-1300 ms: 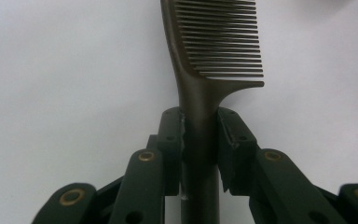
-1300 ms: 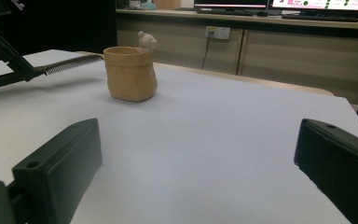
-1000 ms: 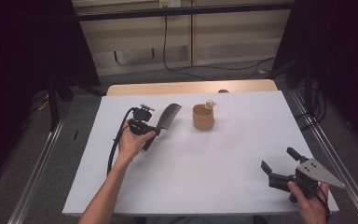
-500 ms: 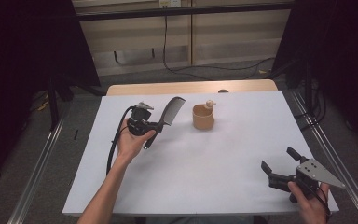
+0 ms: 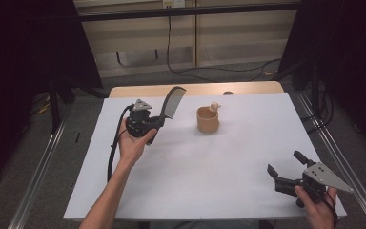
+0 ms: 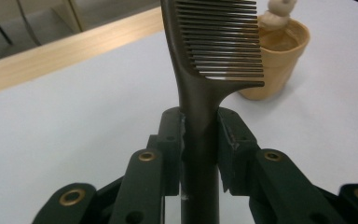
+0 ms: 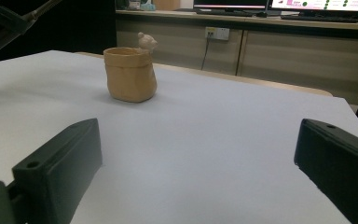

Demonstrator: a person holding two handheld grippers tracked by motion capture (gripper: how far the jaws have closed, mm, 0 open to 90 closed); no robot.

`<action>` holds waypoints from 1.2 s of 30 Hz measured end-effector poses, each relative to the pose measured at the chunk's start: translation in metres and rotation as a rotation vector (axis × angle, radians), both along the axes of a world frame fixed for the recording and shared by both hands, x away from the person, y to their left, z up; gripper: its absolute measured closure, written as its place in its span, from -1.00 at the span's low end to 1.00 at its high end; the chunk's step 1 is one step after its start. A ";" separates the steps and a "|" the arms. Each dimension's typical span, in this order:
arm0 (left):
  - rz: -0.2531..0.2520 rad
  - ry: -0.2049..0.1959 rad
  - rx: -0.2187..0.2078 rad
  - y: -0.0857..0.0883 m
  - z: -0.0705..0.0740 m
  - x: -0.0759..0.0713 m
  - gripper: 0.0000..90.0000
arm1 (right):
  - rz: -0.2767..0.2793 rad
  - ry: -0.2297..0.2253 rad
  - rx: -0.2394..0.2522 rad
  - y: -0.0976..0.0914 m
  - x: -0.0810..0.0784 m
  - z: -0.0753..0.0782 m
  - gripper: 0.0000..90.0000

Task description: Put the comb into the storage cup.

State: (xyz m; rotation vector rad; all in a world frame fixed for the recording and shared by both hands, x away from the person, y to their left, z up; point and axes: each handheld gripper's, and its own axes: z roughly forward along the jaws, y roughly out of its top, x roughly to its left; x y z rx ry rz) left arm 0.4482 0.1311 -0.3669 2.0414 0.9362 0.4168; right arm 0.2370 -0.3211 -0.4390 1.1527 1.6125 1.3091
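My left gripper (image 5: 155, 125) is shut on the handle of a dark wide-toothed comb (image 5: 172, 101), lifted off the white table (image 5: 209, 162) at the left. In the left gripper view the two jaws clamp the comb's handle (image 6: 196, 112) with the teeth (image 6: 223, 42) standing up in front of the tan cup (image 6: 279, 56). The tan cup (image 5: 208, 119) with a small pale figure on its rim stands at the table's far middle, to the right of the comb. My right gripper (image 5: 286, 168) is open near the front right corner, nothing between its jaws; the cup (image 7: 130, 74) is far ahead of it.
A wooden strip (image 5: 195, 89) runs along the table's far edge. Metal rails (image 5: 43, 186) flank both sides of the table, and cables (image 5: 171, 57) hang behind. A black cable (image 5: 112, 152) trails from the left gripper.
The left gripper has lifted the comb a little and tipped it more upright. The right gripper has not moved.
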 end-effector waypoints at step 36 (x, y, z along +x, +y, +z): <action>-0.071 -0.222 -0.281 -0.012 -0.001 -0.002 0.62 | -0.002 -0.010 -0.001 0.000 0.000 0.000 -1.00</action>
